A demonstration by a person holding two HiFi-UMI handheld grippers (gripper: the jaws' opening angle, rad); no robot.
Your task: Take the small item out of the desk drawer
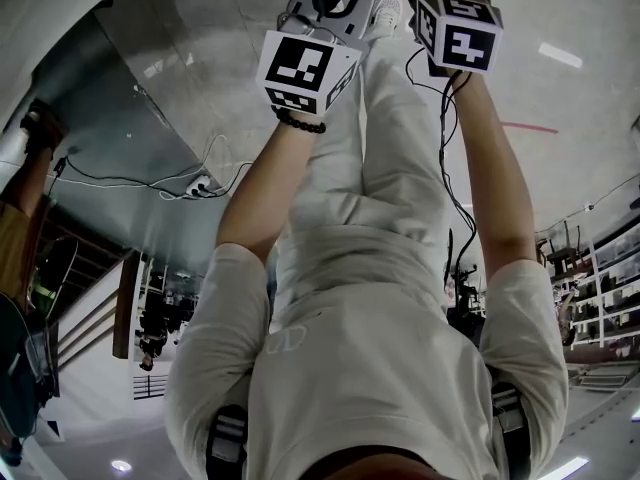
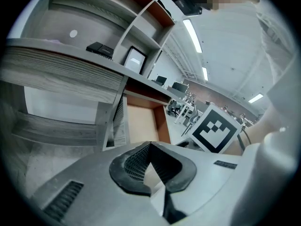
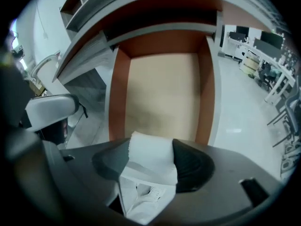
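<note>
The right hand-held gripper (image 3: pixel 150 146) is clamped on a small white box (image 3: pixel 149 160). Both dark ribbed pads press against the box's sides, and the jaws are set wide around it. The box is out of the drawer (image 3: pixel 164 88), held in the air over its near end. The left hand-held gripper (image 2: pixel 149 148) carries nothing. Its jaws are closed, with the pad tips touching in a narrow upside-down V.

In the head view, a person in a pale T-shirt (image 1: pixel 370 348) reaches out with both bare arms. Each arm ends in a black-and-white marker cube, the left cube (image 1: pixel 305 68) just beside the right cube (image 1: pixel 458 33). A dark bead bracelet (image 1: pixel 298 121) circles the left wrist.

Just beyond the right hand-held gripper, the drawer stands pulled open, showing a pale tan floor and reddish-brown side walls. It hangs under the top of a grey wood-grain table (image 2: pixel 61 74).

On the table top, a small dark-edged frame (image 2: pixel 135 60) stands upright, and a flat dark object (image 2: pixel 99 49) lies near it. Open shelf compartments (image 2: pixel 136 20) rise above them.

Farther off is a large bright room with desks, chairs and long ceiling lights (image 2: pixel 193 34).
</note>
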